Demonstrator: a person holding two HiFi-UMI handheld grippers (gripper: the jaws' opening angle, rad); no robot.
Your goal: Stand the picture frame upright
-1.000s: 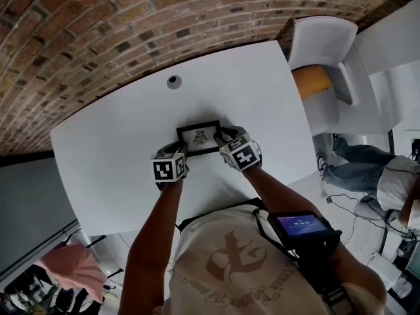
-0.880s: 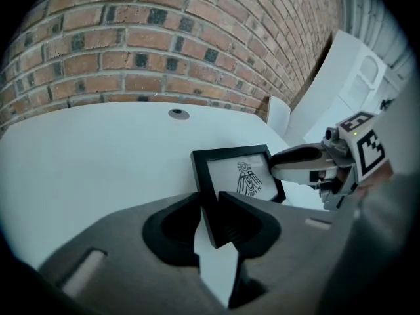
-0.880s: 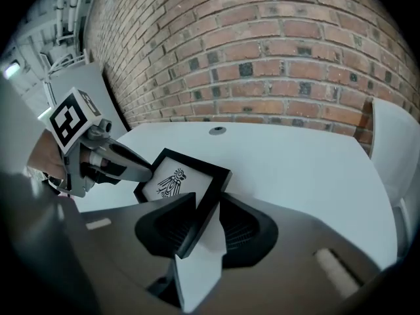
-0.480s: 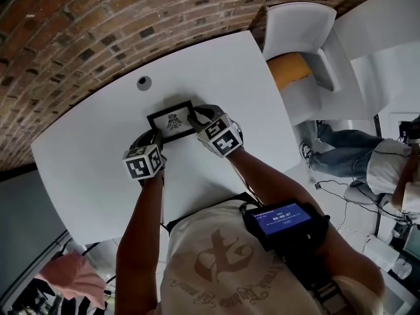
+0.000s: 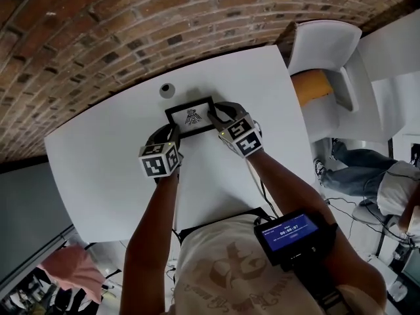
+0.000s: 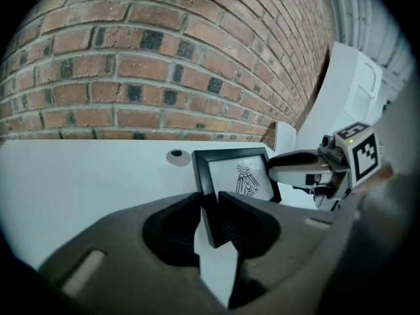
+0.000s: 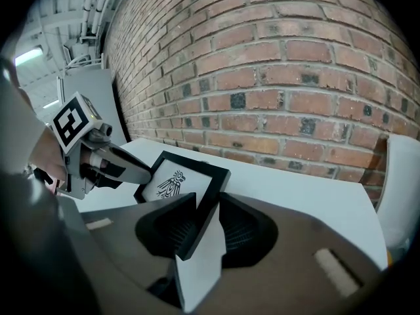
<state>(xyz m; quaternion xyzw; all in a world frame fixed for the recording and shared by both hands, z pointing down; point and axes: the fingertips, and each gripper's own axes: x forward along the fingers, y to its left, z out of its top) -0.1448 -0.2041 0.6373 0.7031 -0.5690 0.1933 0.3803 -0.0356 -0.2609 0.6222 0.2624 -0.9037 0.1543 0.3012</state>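
The picture frame [image 5: 191,117], black with a small dark bird-like drawing on white paper, is at the far part of the white table [image 5: 98,156]. It is just beside the round cable hole [image 5: 167,90] and near the brick wall [image 5: 98,31]. Both tools hold it, one at each short side.

The left gripper [image 6: 210,210] has its two jaws pressed on the left border of the frame, near the lower corner. The black border sits between the ribbed pads. The right gripper [image 7: 202,223] is clamped in the same manner on the right border, also near the lower corner.

The frame is tilted, not flat. Its face looks up and toward the person, and its top edge is on the side of the wall. Whether its lower edge touches the table, I cannot tell.

A white chair [image 5: 325,38] with an orange seat stands beyond the right end of the table. A small device with a lit screen [image 5: 292,231] hangs on the chest of the person.
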